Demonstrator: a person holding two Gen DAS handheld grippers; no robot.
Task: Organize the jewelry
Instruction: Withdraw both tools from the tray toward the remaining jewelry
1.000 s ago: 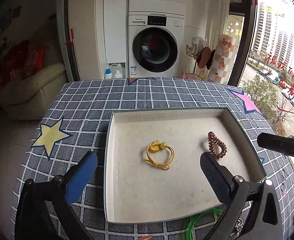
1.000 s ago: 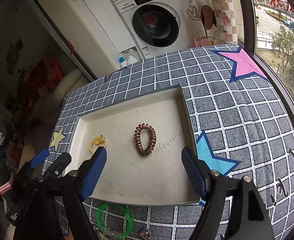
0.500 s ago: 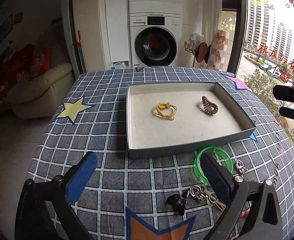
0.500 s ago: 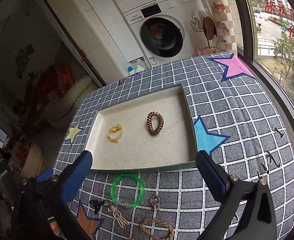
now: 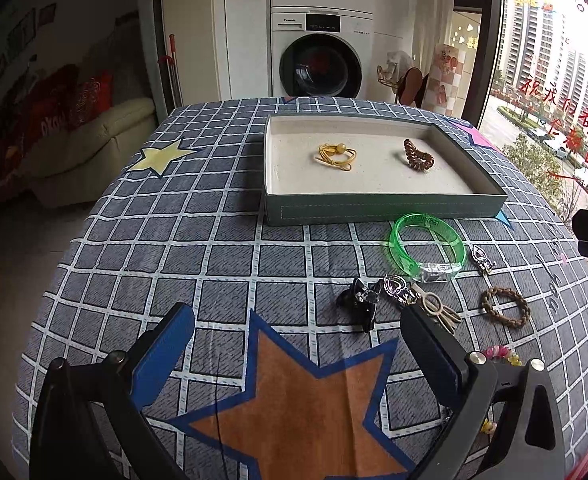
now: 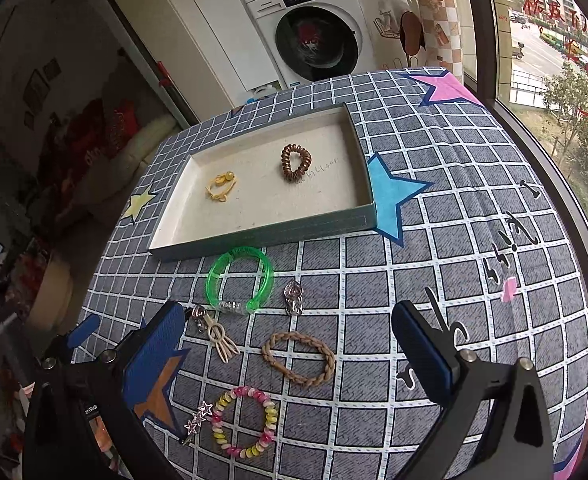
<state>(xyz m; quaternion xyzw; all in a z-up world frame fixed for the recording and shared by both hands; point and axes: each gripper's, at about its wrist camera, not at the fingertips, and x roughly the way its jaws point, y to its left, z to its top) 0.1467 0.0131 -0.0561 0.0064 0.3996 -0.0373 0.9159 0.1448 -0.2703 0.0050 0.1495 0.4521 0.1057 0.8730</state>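
A shallow teal tray (image 5: 382, 210) (image 6: 269, 236) holds a yellow hair tie (image 5: 336, 156) (image 6: 221, 186) and a brown spiral tie (image 5: 418, 155) (image 6: 296, 162). In front of it lie a green bangle (image 5: 426, 246) (image 6: 239, 278), a black claw clip (image 5: 362, 300), silver clips (image 5: 398, 288) (image 6: 294, 298), a beige pin (image 6: 221, 338), a braided tan band (image 5: 506, 307) (image 6: 298, 356), a pink-yellow spiral tie (image 6: 243, 422) and a star clip (image 6: 195, 420). My left gripper (image 5: 294, 344) is open and empty over the near cloth. My right gripper (image 6: 289, 344) is open and empty above the braided band.
The table carries a grey checked cloth with stars (image 5: 298, 400). A washing machine (image 5: 322, 52) stands behind it, a sofa (image 5: 93, 148) at the left, a window at the right. The table's edges fall away at left and right.
Both grippers have pulled back from over the tray toward the table's near side. The loose items in front of the tray have come into view. Both stay open and empty.
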